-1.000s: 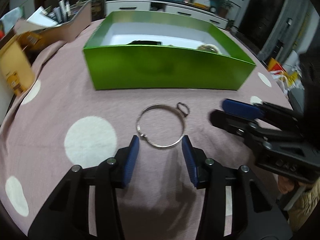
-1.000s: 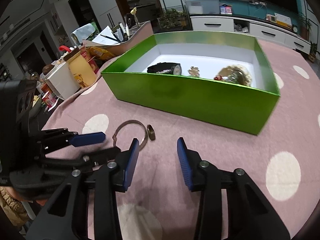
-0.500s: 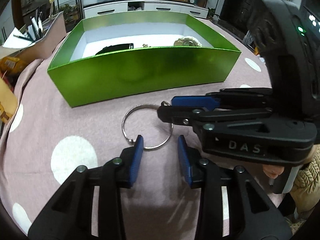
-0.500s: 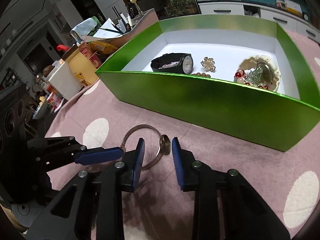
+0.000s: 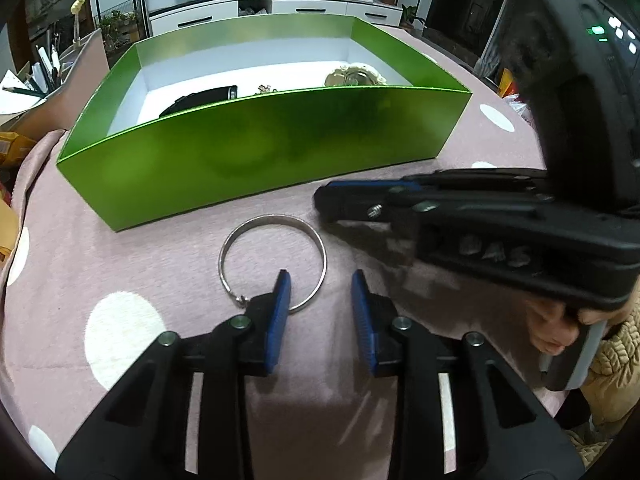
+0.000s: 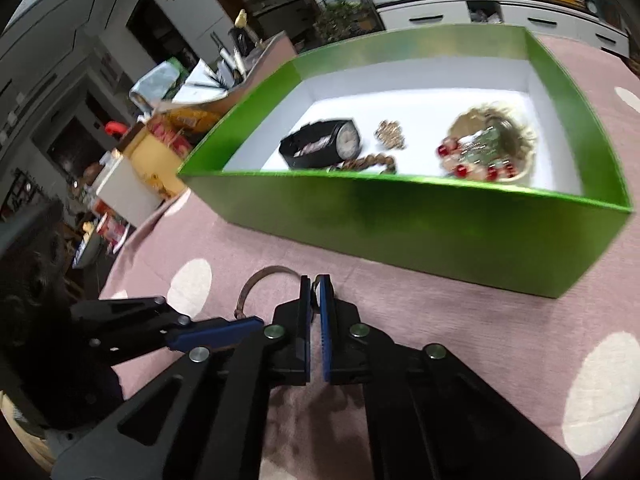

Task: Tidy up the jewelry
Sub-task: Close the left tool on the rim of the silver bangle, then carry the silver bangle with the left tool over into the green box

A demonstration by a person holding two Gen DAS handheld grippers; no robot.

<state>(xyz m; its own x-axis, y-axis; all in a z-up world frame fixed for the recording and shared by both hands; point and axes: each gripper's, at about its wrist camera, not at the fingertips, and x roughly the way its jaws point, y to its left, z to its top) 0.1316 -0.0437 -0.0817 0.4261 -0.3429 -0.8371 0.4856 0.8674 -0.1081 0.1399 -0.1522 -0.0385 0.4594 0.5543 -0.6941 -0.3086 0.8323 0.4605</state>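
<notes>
A silver bangle (image 5: 272, 264) lies on the pink dotted cloth in front of the green box (image 5: 256, 152). My left gripper (image 5: 320, 292) is open, its left finger over the bangle's near rim. My right gripper (image 6: 316, 292) is shut on a small ring, of which only a sliver shows between the pads; it also shows in the left wrist view (image 5: 332, 204), just right of the bangle. The box (image 6: 440, 216) holds a black watch (image 6: 320, 148), a gold brooch (image 6: 390, 134), a bead string (image 6: 372, 162) and a gold ornament with red beads (image 6: 488, 148).
A cloth-covered tray with pens and papers (image 5: 48, 80) stands left of the box. Yellow and white packages (image 6: 132, 168) crowd the table's left edge. White cabinets (image 5: 280, 4) stand beyond the table.
My right gripper has closed on the small ring beside the bangle and is lifting slightly. My left gripper has moved forward over the bangle's near rim.
</notes>
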